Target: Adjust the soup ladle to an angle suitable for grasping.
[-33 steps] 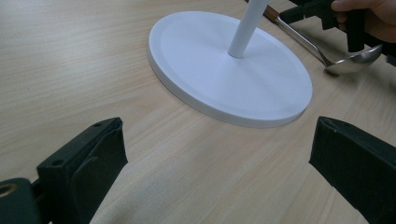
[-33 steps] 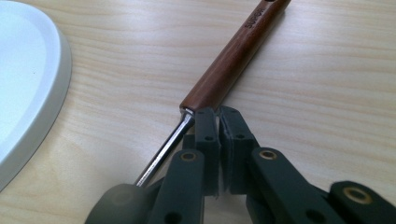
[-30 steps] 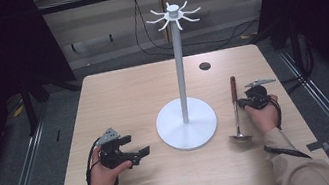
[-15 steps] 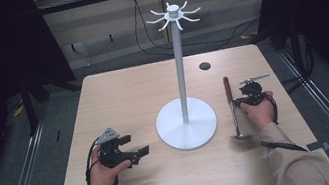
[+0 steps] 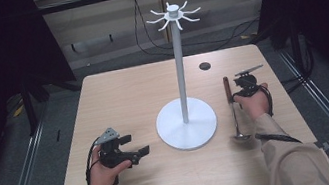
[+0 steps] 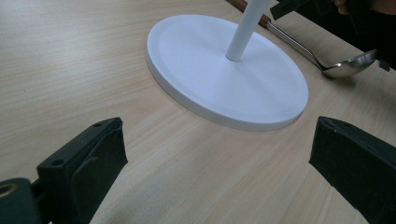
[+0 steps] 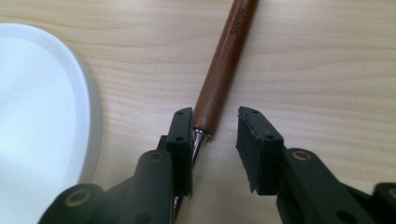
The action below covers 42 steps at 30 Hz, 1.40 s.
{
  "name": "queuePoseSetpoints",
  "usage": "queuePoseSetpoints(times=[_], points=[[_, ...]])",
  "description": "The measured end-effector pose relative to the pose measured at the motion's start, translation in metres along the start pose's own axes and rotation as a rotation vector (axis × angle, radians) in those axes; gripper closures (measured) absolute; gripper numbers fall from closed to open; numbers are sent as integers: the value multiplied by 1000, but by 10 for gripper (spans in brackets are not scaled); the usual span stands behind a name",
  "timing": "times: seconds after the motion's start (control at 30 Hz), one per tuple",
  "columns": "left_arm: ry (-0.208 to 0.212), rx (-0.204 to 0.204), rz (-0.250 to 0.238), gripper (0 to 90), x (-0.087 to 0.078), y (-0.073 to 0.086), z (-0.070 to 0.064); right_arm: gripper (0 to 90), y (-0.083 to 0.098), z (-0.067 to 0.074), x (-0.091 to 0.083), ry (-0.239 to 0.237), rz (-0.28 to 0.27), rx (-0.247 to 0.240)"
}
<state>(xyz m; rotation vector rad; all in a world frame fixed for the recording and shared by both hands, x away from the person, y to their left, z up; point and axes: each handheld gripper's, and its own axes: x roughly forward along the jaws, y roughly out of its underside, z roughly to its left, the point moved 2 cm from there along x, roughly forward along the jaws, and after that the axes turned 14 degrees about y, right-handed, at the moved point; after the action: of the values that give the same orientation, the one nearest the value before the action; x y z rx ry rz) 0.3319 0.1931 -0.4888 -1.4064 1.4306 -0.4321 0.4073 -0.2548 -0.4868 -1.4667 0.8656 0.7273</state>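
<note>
Right gripper [image 7: 215, 144], lower centre, jaws just opening, apart around the ladle [image 7: 224, 65] lying on the table [image 7: 327, 56]; left gripper [image 6: 215, 154] jaws wide apart, nothing between them

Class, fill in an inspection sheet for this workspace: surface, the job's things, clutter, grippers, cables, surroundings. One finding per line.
Surface: light wooden table, bare grain.
Job's things: ladle lying flat right of the white stand, wooden handle pointing away.
Clutter: small dark disc near the far edge.
Grippers: left gripper open, nothing between the jaws; right gripper over the ladle's handle, jaws just opening, a gap on one side.
Cables: black ones trail from both grippers; more on the floor behind.
Surroundings: dark curtains, metal floor rails.
</note>
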Motion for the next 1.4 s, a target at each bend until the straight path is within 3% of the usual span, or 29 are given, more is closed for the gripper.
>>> queuePoseSetpoints(times=[0.3,0.33,0.37,0.47,0.5,0.57,0.7,0.77,0.83,0.9,1.03,1.1,1.13,1.17,1.27,1.33,1.4], points=[[-4,-3,2,32,-2,0,3,595,-6,14,15,40,95,5],[2,-3,-4,32,-2,0,3,585,-7,16,17,50,109,7],[1,-3,-5,32,-2,0,4,542,-11,20,19,90,131,1],[-3,-2,-4,32,-3,0,5,529,-13,24,19,115,154,-16],[-5,-2,-8,32,-4,0,5,563,-14,27,19,140,167,-32],[-4,0,-13,32,-4,0,4,713,-16,31,18,126,181,-52],[-13,4,-9,32,-6,0,4,727,-16,32,17,126,183,-41],[-7,1,-13,32,-6,0,4,746,-15,31,17,119,173,-39],[-11,12,-8,32,-7,0,2,747,-11,30,15,122,158,-79],[-11,12,-11,32,-7,0,1,747,-8,27,10,79,133,-61],[-11,20,-2,32,-6,0,-1,747,-6,24,1,45,87,-59],[-10,19,-2,32,-4,0,-2,747,-6,19,-11,1,23,-47],[-10,19,-2,32,-4,0,-2,747,-6,19,-11,1,23,-47],[-6,19,-2,32,-3,-1,-2,747,-5,16,-19,-22,-18,-29],[-6,25,2,32,-1,-2,-4,747,-4,12,-27,-55,-66,-24],[1,26,2,32,0,-2,-5,747,-2,8,-39,-88,-139,-22],[1,25,1,32,1,-3,-5,747,-1,7,-42,-97,-159,-17]])
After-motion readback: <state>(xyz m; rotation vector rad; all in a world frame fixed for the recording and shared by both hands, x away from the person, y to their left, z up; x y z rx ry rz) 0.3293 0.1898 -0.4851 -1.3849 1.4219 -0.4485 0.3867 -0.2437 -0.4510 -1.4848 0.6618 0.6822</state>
